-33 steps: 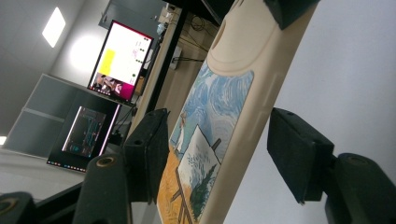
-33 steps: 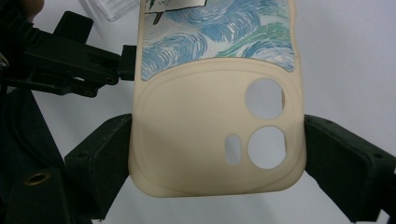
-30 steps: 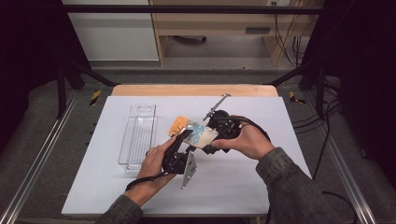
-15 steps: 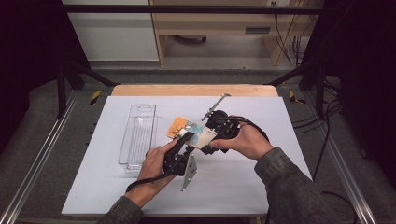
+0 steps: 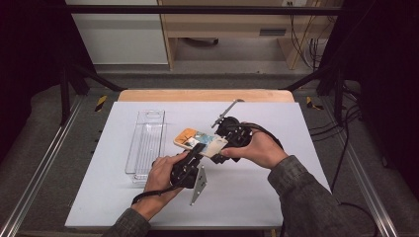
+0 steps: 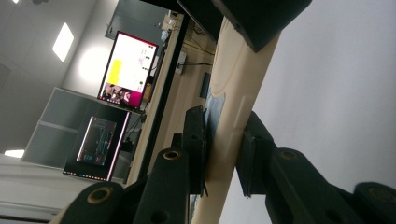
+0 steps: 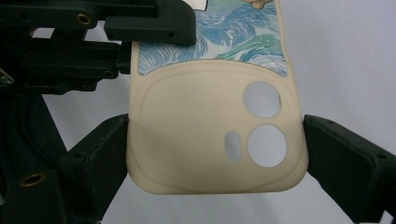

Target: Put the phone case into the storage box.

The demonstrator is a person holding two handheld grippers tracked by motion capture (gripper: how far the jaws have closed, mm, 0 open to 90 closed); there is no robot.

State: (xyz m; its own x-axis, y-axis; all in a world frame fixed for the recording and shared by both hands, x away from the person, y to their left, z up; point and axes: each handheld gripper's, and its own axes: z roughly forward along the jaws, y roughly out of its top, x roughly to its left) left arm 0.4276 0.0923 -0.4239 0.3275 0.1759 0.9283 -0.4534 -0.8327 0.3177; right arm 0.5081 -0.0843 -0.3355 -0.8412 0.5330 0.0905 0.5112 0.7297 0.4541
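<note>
A cream phone case [image 5: 200, 142] with blue wave art and an orange end hangs level above the white table, between both hands. My right gripper [image 5: 221, 144] spans its width at the camera-hole end, and each jaw presses a side edge of the case [image 7: 205, 130]. My left gripper [image 5: 197, 149] comes up from below left. Its jaws have just been closing, and the pads now pinch the thin edge of the case [image 6: 236, 93] between them. The left gripper [image 7: 93, 46] also appears at the top left of the right gripper view, clamped on the printed part.
A clear plastic tray [image 5: 146, 143] lies on the white table [image 5: 257, 197] to the left of the hands. A wooden strip [image 5: 205, 95] runs along the table's far edge. Metal rails flank the table. A lit monitor [image 6: 126, 70] stands far off.
The left gripper's jaws have closed onto the phone case's edge. Both hands and the case stay where they were.
</note>
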